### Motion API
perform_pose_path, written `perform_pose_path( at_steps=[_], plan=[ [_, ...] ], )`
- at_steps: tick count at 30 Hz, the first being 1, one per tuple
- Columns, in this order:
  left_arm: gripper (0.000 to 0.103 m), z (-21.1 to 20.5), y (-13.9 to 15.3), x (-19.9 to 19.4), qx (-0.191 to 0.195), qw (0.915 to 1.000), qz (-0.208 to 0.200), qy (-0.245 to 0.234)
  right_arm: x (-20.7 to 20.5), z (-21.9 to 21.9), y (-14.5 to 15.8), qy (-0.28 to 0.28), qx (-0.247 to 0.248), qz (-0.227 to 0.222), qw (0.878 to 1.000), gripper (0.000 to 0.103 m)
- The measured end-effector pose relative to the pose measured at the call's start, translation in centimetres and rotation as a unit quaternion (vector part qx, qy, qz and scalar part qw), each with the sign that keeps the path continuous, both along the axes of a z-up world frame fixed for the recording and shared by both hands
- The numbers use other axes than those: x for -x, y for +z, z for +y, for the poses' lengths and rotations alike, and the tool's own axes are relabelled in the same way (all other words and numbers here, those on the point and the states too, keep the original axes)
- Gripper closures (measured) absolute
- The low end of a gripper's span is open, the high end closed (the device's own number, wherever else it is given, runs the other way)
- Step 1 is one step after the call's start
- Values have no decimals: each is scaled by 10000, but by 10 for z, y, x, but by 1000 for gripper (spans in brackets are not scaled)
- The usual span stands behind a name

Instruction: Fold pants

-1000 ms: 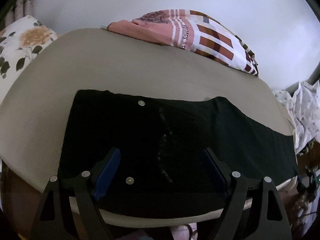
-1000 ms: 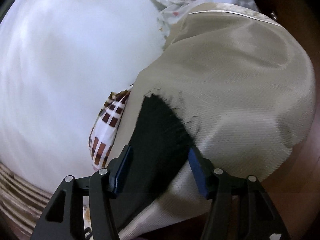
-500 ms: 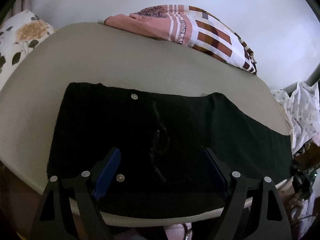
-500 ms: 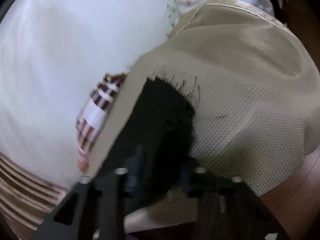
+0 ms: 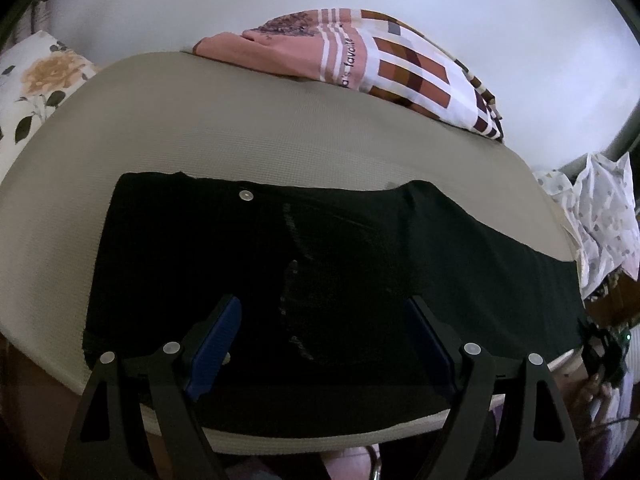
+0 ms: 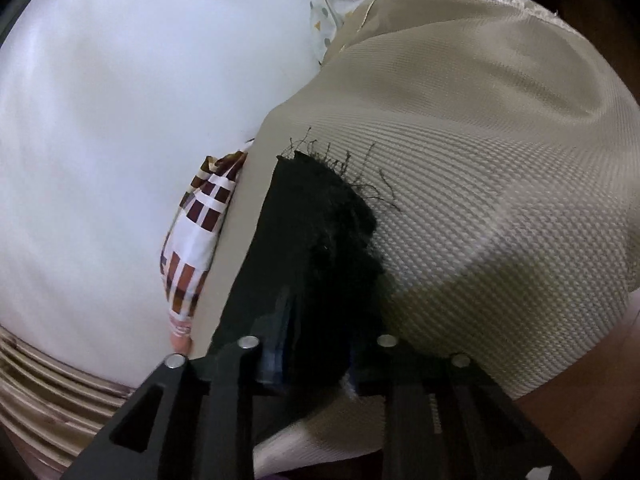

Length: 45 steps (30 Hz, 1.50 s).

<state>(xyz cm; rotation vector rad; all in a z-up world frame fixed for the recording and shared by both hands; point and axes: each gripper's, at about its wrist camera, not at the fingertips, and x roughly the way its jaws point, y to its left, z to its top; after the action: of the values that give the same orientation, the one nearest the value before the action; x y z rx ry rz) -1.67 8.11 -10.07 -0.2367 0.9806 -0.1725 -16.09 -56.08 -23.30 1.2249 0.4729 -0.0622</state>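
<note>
Black pants (image 5: 360,260) lie flat across a beige padded surface (image 5: 240,128), waist to the left with a metal button (image 5: 245,195), legs running off to the right. My left gripper (image 5: 324,320) hangs open just above the waist and fly area, nothing between its blue pads (image 5: 218,340). In the right wrist view the frayed leg end of the pants (image 6: 316,240) runs back between the jaws of my right gripper (image 6: 314,360). Those jaws stand narrow on the bunched black cloth and are opening slightly.
A pink and brown checked cloth (image 5: 400,68) lies along the far edge against the white wall. A floral pillow (image 5: 40,80) sits far left and a dotted white cloth (image 5: 600,216) at the right end. The beige surface (image 6: 480,160) drops off beyond the leg end.
My right gripper has come down closer to the leg end and its jaws have narrowed from wide apart onto the black cloth. The left gripper has stayed open over the waist.
</note>
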Motion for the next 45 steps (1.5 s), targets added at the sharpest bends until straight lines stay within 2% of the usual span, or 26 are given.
perform_pose_path(
  at_steps=[1,3,6,9,16,24,26,30,45],
  plan=[
    [20,-1,0,0,-2,10000,-13,-10,-2,-1,1,8,16,66,10000,86],
    [20,-1,2,2,11,10000,-43,-33,-7,0,4,3,287,484,9984,98],
    [20,-1,3,2,16,10000,-62,-47,-11,4,13,69,643,723,9953,98],
    [20,-1,5,3,56,9999,-75,-57,-18,16,28,98,1289,1080,9857,97],
    [20,-2,6,5,81,9999,-92,-66,-31,38,51,122,2393,1752,9549,97],
    [20,0,5,5,114,9999,-85,-57,-48,65,69,252,3390,2172,9150,97],
    [20,1,5,5,121,9999,-97,-55,-52,70,72,276,3551,2233,9073,97],
    [20,4,5,6,131,9999,-107,-28,-55,76,76,317,3709,2278,8997,97],
    [20,16,4,10,209,9997,-108,52,-64,90,85,394,3839,2313,8931,97]
  ],
)
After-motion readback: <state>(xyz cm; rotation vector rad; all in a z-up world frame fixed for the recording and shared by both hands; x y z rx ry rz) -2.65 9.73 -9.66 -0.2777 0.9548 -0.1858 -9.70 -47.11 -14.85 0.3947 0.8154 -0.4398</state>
